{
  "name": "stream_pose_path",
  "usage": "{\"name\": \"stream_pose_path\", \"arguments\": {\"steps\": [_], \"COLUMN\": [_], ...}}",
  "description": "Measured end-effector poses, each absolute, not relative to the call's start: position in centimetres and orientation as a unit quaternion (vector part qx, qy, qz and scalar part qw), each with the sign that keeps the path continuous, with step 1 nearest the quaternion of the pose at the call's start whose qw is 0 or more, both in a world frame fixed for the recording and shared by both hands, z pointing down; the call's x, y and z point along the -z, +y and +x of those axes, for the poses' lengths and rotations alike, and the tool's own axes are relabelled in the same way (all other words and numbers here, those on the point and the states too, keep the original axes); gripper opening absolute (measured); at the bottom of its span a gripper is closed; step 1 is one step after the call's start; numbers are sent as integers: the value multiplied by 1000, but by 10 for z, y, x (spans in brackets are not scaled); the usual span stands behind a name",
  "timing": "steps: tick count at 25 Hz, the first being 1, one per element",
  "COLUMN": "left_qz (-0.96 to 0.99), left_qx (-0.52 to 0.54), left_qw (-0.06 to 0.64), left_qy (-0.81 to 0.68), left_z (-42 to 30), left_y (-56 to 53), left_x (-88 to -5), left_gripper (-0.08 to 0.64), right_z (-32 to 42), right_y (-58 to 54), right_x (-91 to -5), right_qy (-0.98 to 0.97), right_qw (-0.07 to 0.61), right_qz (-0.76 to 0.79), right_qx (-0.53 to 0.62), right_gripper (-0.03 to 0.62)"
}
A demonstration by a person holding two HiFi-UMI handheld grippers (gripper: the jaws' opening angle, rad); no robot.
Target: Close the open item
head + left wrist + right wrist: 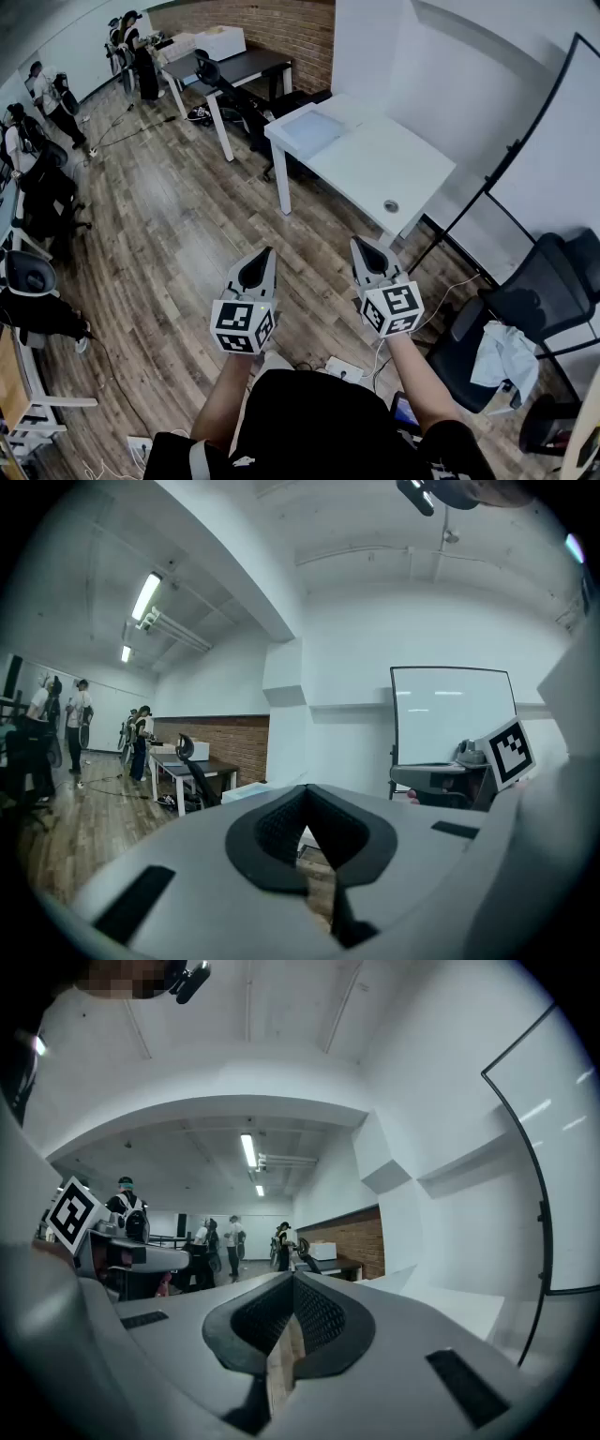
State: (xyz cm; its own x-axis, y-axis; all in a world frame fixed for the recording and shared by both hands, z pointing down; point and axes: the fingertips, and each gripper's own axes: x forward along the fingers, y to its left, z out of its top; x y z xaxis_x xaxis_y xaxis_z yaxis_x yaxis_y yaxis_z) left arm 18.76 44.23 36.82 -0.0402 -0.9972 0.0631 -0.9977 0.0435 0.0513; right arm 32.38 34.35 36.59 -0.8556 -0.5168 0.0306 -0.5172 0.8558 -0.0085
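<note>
Standing on the wood floor (187,234), you hold the left claw (262,262) and right claw (364,253) out in front, each pinched together on nothing, probably only being carried to the work. Ahead stands a white bench (394,164) with a pale blue flat item (312,134) at its far end. Nothing there reads clearly as the open item.
</note>
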Motion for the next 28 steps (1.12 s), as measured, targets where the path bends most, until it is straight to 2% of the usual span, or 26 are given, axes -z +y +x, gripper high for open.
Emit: {"name": "stream_pose_path", "arguments": {"steps": [8,14,28], "left_qz": [694,694,688], "left_qx": [0,-8,-6], "left_qw": [37,43,51], "left_qy": [-719,-719,-724], "left_z": [199,202,152], "left_y": [441,438,376], "left_x": [-365,-372,-380], "left_gripper": [9,9,9], "right_z": [332,328,280], "right_y": [344,343,277], "right_x": [-365,-371,-367], "right_qy": [-965,-970,-972], "right_qw": [1,22,10], "right_qz": [263,244,234], "right_qx": [-21,5,-6], "right_gripper": [37,37,37]}}
